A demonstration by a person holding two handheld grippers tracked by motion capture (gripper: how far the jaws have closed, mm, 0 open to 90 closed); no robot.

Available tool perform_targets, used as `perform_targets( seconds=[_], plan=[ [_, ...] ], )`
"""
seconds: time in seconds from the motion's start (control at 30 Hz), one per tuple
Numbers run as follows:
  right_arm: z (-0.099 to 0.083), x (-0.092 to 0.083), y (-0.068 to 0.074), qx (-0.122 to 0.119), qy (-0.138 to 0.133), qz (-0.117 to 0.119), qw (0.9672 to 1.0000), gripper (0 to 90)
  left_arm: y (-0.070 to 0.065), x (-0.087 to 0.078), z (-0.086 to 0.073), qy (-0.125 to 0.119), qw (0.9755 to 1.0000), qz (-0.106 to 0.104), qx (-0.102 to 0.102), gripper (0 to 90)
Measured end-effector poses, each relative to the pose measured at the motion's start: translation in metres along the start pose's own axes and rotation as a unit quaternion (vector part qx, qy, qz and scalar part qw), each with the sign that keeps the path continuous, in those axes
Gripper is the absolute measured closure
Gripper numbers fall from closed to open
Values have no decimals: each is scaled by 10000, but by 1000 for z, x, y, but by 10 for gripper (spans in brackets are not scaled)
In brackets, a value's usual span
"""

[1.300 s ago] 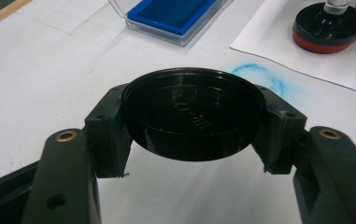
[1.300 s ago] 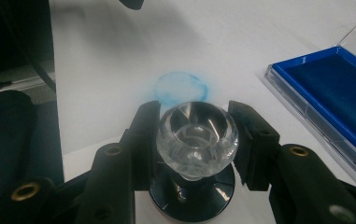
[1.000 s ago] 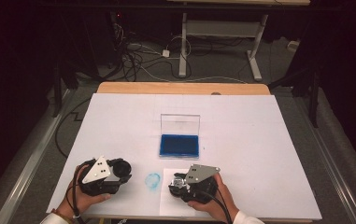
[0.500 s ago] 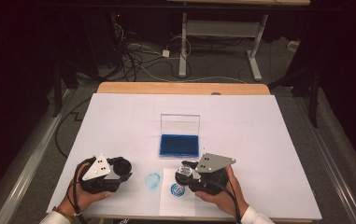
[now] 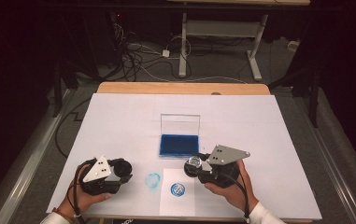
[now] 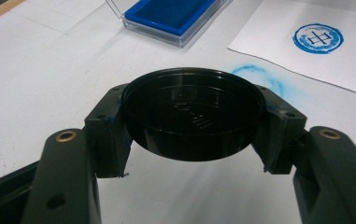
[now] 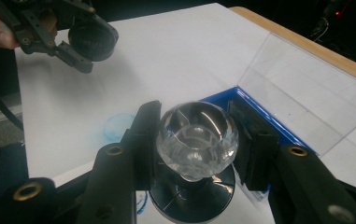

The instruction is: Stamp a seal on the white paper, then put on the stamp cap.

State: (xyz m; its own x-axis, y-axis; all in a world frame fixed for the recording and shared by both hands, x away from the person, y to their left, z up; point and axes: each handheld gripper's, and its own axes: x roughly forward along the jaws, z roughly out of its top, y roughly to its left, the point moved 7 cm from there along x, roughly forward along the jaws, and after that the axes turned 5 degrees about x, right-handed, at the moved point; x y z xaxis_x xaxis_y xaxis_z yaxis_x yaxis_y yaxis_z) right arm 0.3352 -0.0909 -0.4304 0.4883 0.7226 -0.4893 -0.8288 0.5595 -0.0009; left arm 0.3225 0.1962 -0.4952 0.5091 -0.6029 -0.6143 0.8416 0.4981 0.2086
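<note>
Stamping looks like the step in hand: the right tool (image 5: 195, 164) is clamped on a stamp (image 7: 196, 140) with a clear faceted knob and a dark round base, held above the near edge of the blue ink pad (image 5: 179, 144) and just past the paper slip (image 5: 177, 192), which bears a crisp blue seal print (image 5: 178, 189). The left tool (image 5: 122, 169) is clamped on a black round cap (image 6: 193, 111), held off to the side above the tabletop (image 5: 283, 140). To do this well, I judge the stamp should stay level and travel straight up or down, so the print does not smear like the faint blue smudge (image 5: 153, 180) beside the slip. The pad's upright clear lid (image 5: 180, 123) stands behind it; open tabletop lies right and far, while the front edge sits close to both hands.
</note>
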Motion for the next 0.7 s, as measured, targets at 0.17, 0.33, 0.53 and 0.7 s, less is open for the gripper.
perform_targets(
  seconds=[0.17, 0.33, 0.53, 0.7],
  plan=[
    [2, -5, -7, 61, -67, -95, 9999, 572, 0, 3, 1, -3, 10000, -49, 0, 362],
    [3, -9, -14, 125, -121, -161, 9997, 572, -2, 5, 1, 32, 10000, -75, 20, 362],
    [5, -15, -19, 152, -194, -236, 9994, 572, -7, 11, 7, 59, 9998, -139, 108, 362],
    [6, -23, -22, 173, -272, -294, 9990, 572, -11, 17, 12, 75, 9996, -197, 187, 362]
  ],
)
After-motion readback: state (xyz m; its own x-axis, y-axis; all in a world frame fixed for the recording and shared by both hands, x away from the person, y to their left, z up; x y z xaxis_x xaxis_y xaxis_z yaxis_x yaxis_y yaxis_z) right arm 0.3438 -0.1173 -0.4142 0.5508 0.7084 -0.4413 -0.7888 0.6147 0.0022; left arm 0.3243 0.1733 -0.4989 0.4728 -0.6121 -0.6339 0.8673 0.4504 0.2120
